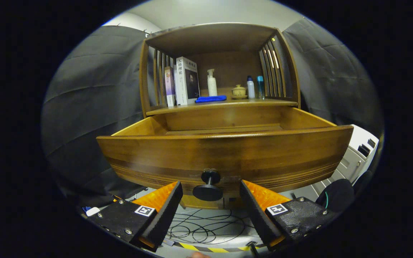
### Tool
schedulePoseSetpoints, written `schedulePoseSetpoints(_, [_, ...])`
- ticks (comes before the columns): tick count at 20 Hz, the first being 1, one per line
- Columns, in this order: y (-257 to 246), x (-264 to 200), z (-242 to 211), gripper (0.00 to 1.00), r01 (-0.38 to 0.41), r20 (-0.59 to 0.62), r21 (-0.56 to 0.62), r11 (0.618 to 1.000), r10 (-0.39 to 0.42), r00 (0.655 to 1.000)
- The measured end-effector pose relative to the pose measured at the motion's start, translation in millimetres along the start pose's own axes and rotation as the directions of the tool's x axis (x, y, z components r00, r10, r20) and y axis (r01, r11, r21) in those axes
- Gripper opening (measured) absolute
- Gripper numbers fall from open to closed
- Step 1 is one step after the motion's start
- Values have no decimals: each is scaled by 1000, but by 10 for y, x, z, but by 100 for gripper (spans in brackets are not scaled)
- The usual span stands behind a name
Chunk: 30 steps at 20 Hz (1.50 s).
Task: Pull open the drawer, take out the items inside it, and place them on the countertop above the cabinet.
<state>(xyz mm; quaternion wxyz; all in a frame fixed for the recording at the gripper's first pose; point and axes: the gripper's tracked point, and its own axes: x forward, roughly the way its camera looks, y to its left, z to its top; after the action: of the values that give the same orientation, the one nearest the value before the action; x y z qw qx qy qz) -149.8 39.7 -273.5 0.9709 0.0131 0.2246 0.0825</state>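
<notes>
A wooden cabinet's drawer (pixel 224 154) stands pulled out toward me, its curved front wide across the view. Its round dark knob (pixel 208 186) sits between my fingers, with a gap on each side. My gripper (pixel 210 199) is open, its fingertips level with the knob and touching nothing. The drawer's inside is mostly hidden behind its front; I see bare wood at its back wall. On the countertop (pixel 224 104) above lie a blue cloth (pixel 210 98), a white pump bottle (pixel 212 83), a small lidded cup (pixel 239 91) and two small bottles (pixel 255 87).
Books (pixel 185 81) stand at the left of the shelf between slatted wooden sides. Cables (pixel 199 229) and striped tape lie on the floor below the drawer. A white unit (pixel 357 154) stands to the right, with a dark rounded object (pixel 337 195) beside it.
</notes>
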Motion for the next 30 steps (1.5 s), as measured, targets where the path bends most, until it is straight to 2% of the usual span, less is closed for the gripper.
schedulePoseSetpoints(4, [63,-164,571,96,-14,105,-9,1000,15,994])
schedulePoseSetpoints(7, [94,-93,1014,96,-3,144,-71,997,14,990])
schedulePoseSetpoints(12, [79,254,1463,96,28,102,-113,993,-17,995])
schedulePoseSetpoints(16, [-42,580,1535,97,71,-7,-214,974,-75,997])
schedulePoseSetpoints(18, [-17,773,1483,97,66,-76,-239,969,-86,993])
schedulePoseSetpoints(24, [-100,1127,1256,95,110,-245,-245,963,-171,954])
schedulePoseSetpoints(30, [-177,1385,972,95,156,-386,-154,976,-205,900])
